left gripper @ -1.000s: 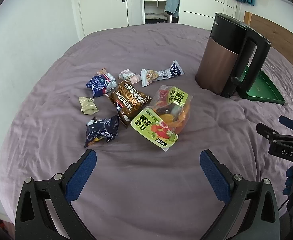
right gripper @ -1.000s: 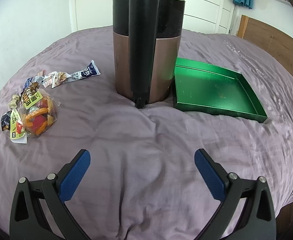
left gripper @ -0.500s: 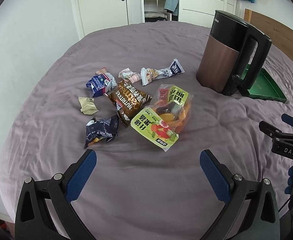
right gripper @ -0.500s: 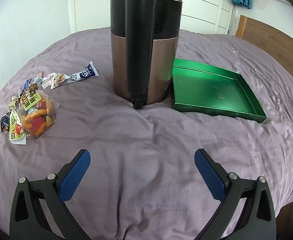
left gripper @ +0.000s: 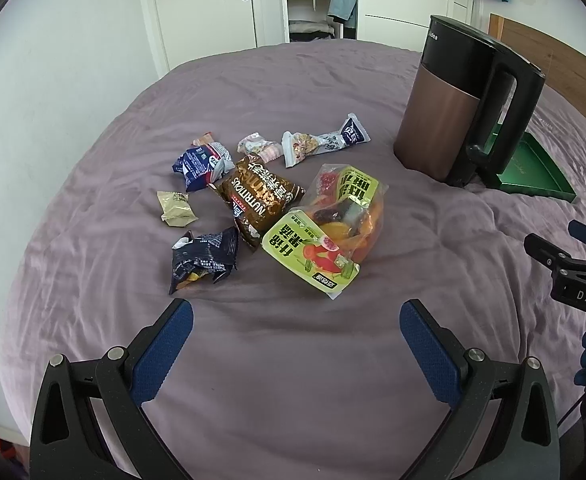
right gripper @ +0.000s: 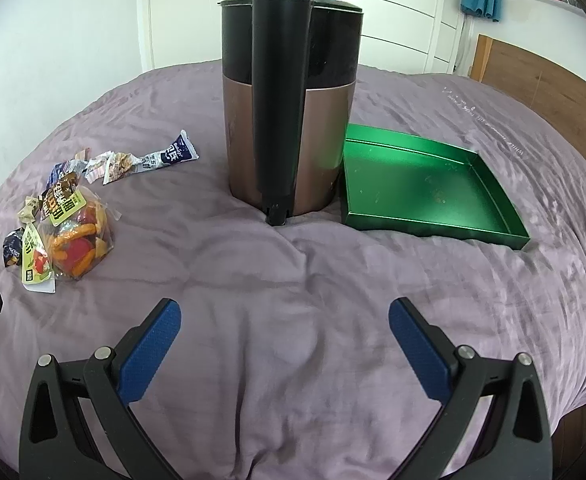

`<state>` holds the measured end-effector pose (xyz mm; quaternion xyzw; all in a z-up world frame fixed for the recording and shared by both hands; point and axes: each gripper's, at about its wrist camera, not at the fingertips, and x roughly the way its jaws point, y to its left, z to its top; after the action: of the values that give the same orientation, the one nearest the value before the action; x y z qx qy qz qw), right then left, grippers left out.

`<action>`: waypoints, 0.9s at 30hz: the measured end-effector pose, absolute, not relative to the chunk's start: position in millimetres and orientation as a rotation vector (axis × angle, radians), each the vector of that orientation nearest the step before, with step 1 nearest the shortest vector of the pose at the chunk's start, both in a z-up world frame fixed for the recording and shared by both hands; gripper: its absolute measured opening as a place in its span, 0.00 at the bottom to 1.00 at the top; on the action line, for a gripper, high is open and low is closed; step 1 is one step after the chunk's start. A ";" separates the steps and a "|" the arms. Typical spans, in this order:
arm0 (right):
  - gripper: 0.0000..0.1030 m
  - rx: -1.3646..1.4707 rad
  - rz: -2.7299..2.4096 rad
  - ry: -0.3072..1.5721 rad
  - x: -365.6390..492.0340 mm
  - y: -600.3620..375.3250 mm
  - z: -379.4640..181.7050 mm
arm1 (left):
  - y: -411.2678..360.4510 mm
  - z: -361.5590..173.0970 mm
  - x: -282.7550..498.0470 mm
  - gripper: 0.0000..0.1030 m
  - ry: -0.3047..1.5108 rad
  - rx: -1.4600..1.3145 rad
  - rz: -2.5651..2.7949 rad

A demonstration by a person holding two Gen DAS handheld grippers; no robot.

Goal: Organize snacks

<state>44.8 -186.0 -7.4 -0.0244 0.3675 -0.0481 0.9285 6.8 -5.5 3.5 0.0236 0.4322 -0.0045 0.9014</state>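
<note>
Upright kettle [right gripper: 289, 120] touching green tray [right gripper: 425, 184] on purple bedspread [right gripper: 253, 280].

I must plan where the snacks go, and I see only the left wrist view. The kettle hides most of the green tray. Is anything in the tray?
Observer: No. In the right wrist view the green tray holds no snacks, only a few small marks on its floor.
Operator: Does the kettle touch it?
Observer: The kettle stands right against the tray's left edge; I cannot tell whether they touch.
Operator: Is the right gripper holding something?
Observer: No, the right gripper is open above bare bedcover.
</note>
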 end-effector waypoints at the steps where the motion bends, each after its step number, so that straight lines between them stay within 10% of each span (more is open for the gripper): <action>1: 1.00 -0.051 -0.099 0.752 44.8 -186.0 -6.8 | -5.8 3.2 6.7 0.99 0.894 0.048 -0.010; 27: 1.00 -0.062 -0.095 0.744 43.9 -179.4 -3.5 | 0.0 2.5 8.6 0.99 0.896 0.026 -0.011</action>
<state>43.9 -179.4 -3.5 -0.0304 0.3632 -0.0466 0.9301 8.6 0.0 2.5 0.0125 0.4329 -0.0052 0.9013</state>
